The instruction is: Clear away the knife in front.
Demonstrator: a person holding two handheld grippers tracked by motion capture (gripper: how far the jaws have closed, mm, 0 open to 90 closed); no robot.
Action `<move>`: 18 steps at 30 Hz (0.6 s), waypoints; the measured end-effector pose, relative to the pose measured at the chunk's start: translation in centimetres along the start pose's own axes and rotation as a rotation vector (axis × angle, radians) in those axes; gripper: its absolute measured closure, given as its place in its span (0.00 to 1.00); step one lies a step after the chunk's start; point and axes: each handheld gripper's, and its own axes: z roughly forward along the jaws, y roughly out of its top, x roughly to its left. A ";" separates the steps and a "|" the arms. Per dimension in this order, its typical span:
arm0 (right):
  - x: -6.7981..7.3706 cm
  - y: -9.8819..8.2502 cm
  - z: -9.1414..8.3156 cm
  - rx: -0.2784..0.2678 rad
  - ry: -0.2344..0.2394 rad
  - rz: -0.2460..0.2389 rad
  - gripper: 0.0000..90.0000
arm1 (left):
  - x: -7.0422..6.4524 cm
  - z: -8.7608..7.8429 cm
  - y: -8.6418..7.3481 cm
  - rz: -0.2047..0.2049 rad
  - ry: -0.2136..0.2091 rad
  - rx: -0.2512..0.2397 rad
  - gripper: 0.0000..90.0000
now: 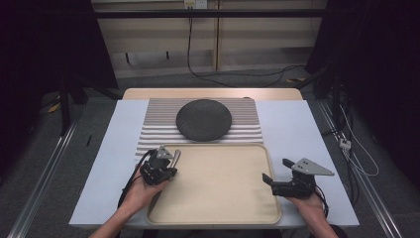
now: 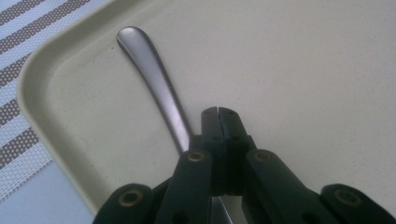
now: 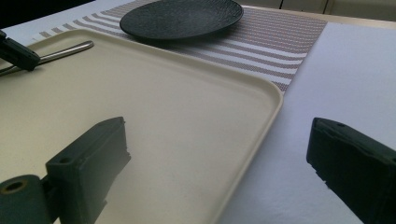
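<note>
1 slim steel utensil handle (image 2: 156,84) lies in the beige plastic tray's (image 1: 218,218) near-left corner, its long axis running straight ahead of the left tongs (image 2: 218,112), clenched upon it. Right tongs (image 3: 219,154) gape released at the tray's right edge, well apart.

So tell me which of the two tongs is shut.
The left tongs: their jaws meet, clamped on the metal utensil over the beige tray. The right tongs stand wide apart, empty.

Two hand-held grippers (image 1: 166,166) (image 1: 277,177) over beige tray (image 1: 218,218)
</note>
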 end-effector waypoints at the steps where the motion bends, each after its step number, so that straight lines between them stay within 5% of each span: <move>1: 0.0 0.0 0.0 0.000 0.000 0.001 0.06 | 0.1 0.0 -0.1 0.001 -0.001 0.000 1.00; 18: 0.0 0.0 0.2 0.003 -0.001 0.004 0.06 | 0.9 -0.7 -1.0 -0.026 0.014 -0.009 1.00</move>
